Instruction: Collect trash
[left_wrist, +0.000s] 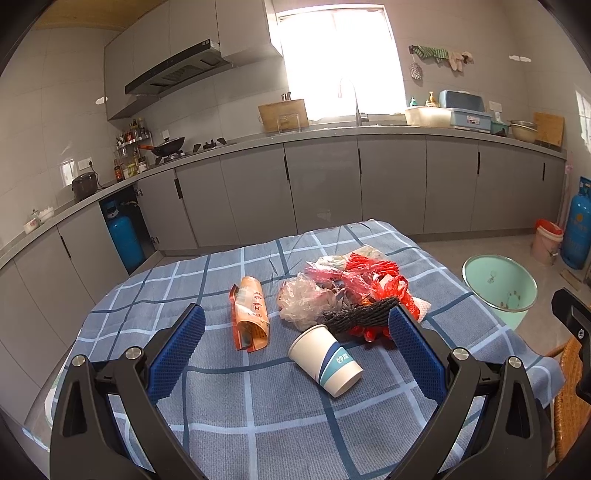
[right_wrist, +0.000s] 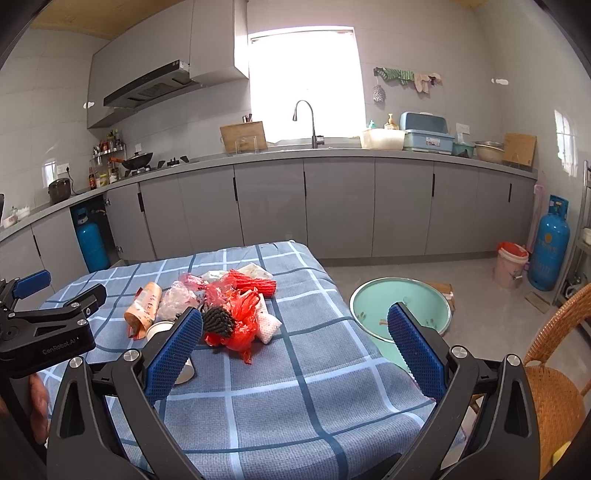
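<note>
A: What's the biggest thing in front of us?

B: The surface (left_wrist: 258, 424), covered by a blue checked cloth (right_wrist: 295, 387). Beside it on the floor stands a mint-green bin (right_wrist: 436, 306), well apart from the pink bucket (right_wrist: 509, 266) and the blue gas cylinder (right_wrist: 550, 243) near the wall.

A: And the trash?

B: All heaped together on the cloth, toward its far half. A red plastic bag (right_wrist: 240, 325) is the largest piece, with a black mesh sleeve (left_wrist: 354, 317) lying against it and a crumpled clear bag (left_wrist: 303, 302) touching its left side. Left of that, slightly apart, lies an orange wrapper (left_wrist: 251, 314). Nearest to us, a paper cup (left_wrist: 325, 358) lies tipped on its side, its mouth turned away from the heap.

A: The tongs?

B: The left tongs (left_wrist: 295, 332) are spread wide, holding nothing, with the cup and wrapper seen between the blue pads. The right tongs (right_wrist: 295, 328) are likewise wide apart and empty, hovering over the cloth's right edge, near the bin.
</note>
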